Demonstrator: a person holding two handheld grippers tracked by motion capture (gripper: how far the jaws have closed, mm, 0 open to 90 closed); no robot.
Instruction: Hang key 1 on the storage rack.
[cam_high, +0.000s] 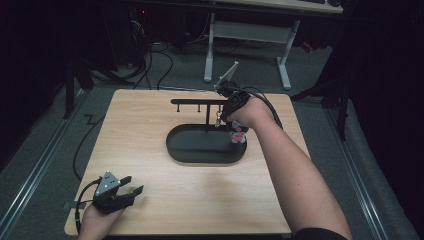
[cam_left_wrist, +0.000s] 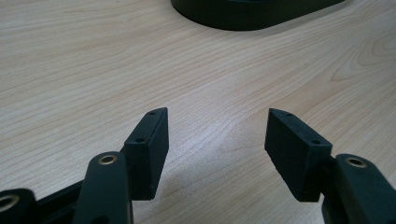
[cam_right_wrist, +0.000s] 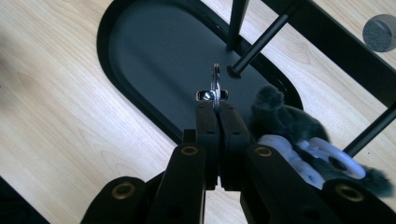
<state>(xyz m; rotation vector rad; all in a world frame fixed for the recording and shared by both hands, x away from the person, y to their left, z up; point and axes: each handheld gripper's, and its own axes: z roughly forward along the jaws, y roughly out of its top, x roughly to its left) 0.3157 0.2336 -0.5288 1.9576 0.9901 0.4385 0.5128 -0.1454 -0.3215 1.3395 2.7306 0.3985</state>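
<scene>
Dim surroundings enclose a light wooden table (cam_high: 150, 135), on which a black oval tray (cam_high: 195, 150) carries a post and a crossbar with short pegs (cam_high: 197, 102).

The right gripper (cam_right_wrist: 215, 103) is clenched on a metal key ring (cam_right_wrist: 216, 84), which is pinched edge-on between the two jaws and projects just beyond their tips. A dark furry charm with white rings (cam_right_wrist: 299, 140) is attached to the key ring and lies to one side of the jaws, close against them. In the high view the right gripper (cam_high: 226, 109) is held above the far end of the tray, just beside the crossbar, with the charm (cam_high: 238, 134) dangling beneath the hand (cam_high: 250, 112). A peg (cam_right_wrist: 261, 44) is seen just ahead of the ring. The edge-on grip is judged to leave the ring's opening free, so that it can be threaded over a peg; the hanging step is judged not yet done.

The left gripper (cam_left_wrist: 215, 135) is released, its jaws standing well apart over bare wood with nothing between them. It (cam_high: 122, 192) is rested at the near corner of the table, well apart from the tray, presumably so that the hanging work is left unobstructed.
</scene>
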